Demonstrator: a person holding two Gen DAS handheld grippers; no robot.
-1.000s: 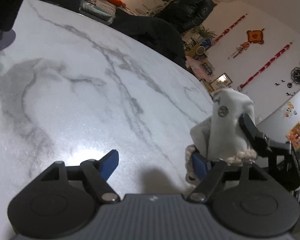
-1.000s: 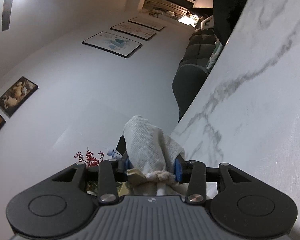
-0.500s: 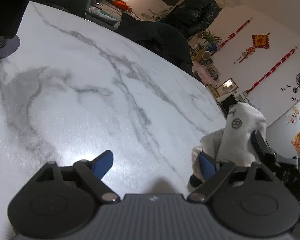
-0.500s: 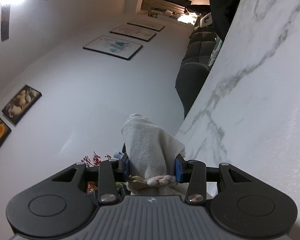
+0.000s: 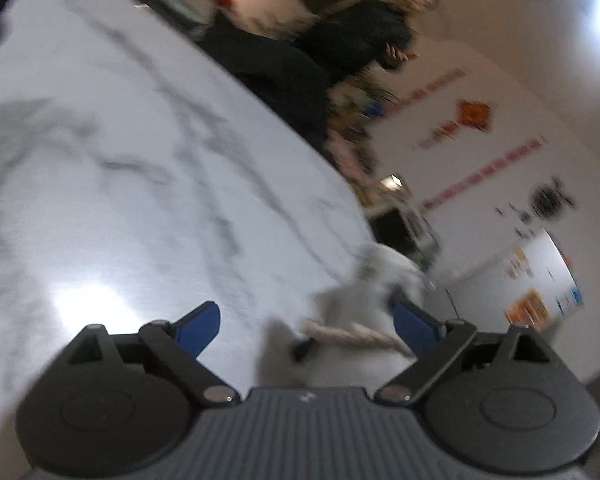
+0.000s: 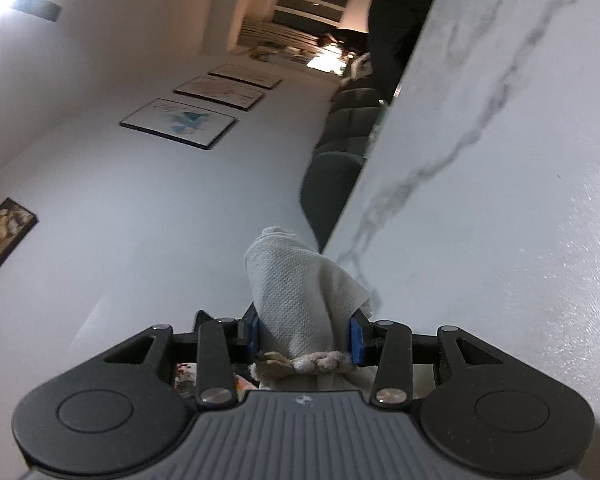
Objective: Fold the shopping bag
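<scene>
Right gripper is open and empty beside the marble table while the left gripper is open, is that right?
Not quite. The right gripper is shut on the white shopping bag, bunched fabric and rope handle pinched between its blue pads, as the right wrist view shows. The rest stands: it is beside the marble table, and the left gripper is open.

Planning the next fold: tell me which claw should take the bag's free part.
Left. The left claw is open and holds nothing, beside the bag and its rope handle over the table. The right claw is shut on the bag.
</scene>
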